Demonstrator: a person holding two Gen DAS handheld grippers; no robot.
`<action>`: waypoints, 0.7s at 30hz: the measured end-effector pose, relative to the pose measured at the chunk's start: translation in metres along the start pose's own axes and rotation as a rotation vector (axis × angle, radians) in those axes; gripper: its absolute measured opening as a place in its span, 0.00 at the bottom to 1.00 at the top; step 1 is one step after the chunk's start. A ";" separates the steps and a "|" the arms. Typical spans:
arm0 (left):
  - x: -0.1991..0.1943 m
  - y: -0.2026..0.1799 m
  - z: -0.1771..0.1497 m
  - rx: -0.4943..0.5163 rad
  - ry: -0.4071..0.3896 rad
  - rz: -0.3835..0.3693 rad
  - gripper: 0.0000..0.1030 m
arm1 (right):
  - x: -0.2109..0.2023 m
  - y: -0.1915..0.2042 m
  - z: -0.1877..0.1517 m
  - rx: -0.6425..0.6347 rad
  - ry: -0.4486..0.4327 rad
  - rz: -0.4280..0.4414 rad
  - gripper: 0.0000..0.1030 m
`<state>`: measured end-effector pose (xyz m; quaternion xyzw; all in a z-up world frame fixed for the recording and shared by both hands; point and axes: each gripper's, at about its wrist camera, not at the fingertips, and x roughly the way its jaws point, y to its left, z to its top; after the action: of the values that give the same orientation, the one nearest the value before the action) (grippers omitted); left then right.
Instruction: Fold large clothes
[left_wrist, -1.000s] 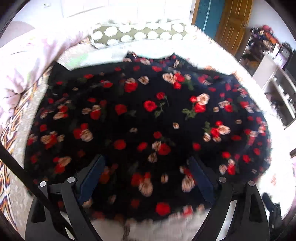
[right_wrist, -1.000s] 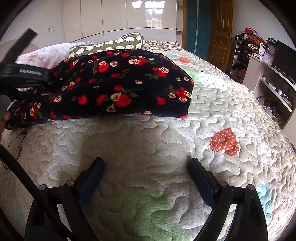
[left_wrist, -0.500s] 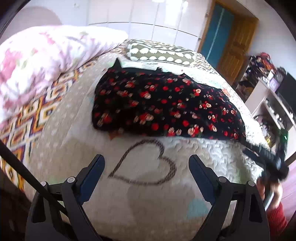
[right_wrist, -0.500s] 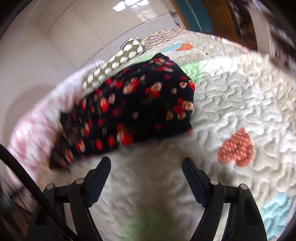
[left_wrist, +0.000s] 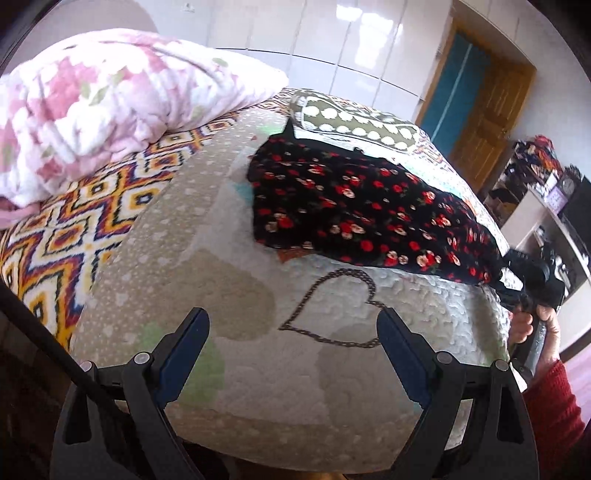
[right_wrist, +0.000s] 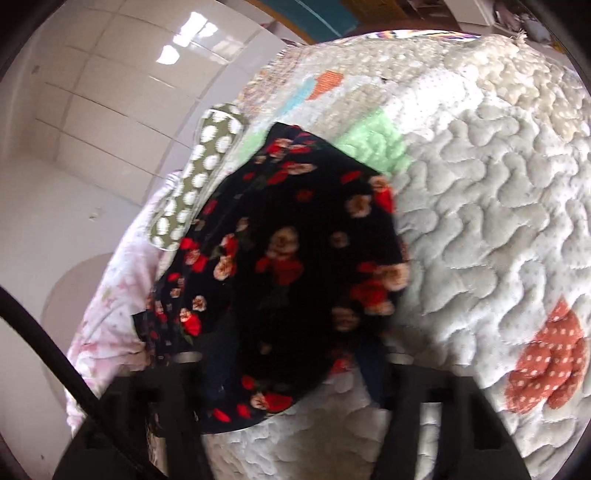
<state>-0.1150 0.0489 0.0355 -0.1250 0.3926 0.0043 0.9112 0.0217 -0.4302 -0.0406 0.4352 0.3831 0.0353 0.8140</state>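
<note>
Now the right gripper (right_wrist: 288, 354) sits at the near end of the black floral garment (left_wrist: 362, 206), which lies folded along the quilted bed (left_wrist: 240, 354) below the dotted cushion (left_wrist: 354, 118). Cloth drapes over and between its fingers (right_wrist: 373, 373) in the right wrist view, but I cannot tell whether they are clamped on it or merely around it; the frame is blurred there. The left gripper (left_wrist: 291, 347) hangs over bare quilt near the stitched heart outline (left_wrist: 332, 306), fingers wide apart and holding nothing, well clear of the garment. To do this step well, I judge the right side should take the edge through all layers, lift low, and carry it across squarely so the fold line stays straight; the left could come in to pin or take the opposite corner, since 1 grip alone may let the far layers slide or bunch. Compared with 0.5 s ago, the right gripper has closed from open quilt onto the garment's end, while the left view is nearly unchanged. Compared with 1 s ago, the left has backed away from directly above the fabric.
</note>
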 end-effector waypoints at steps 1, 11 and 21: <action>0.000 0.005 0.000 -0.009 -0.003 -0.003 0.89 | 0.001 0.001 0.001 -0.005 0.012 -0.017 0.31; -0.020 0.070 -0.005 -0.079 -0.078 0.040 0.89 | -0.001 0.217 -0.036 -0.670 -0.122 -0.308 0.20; -0.029 0.145 -0.021 -0.206 -0.084 0.127 0.89 | 0.141 0.338 -0.202 -1.050 0.206 -0.160 0.00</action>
<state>-0.1658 0.1867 0.0102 -0.1926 0.3586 0.1079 0.9070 0.0820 -0.0283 0.0580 -0.0662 0.4236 0.2024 0.8805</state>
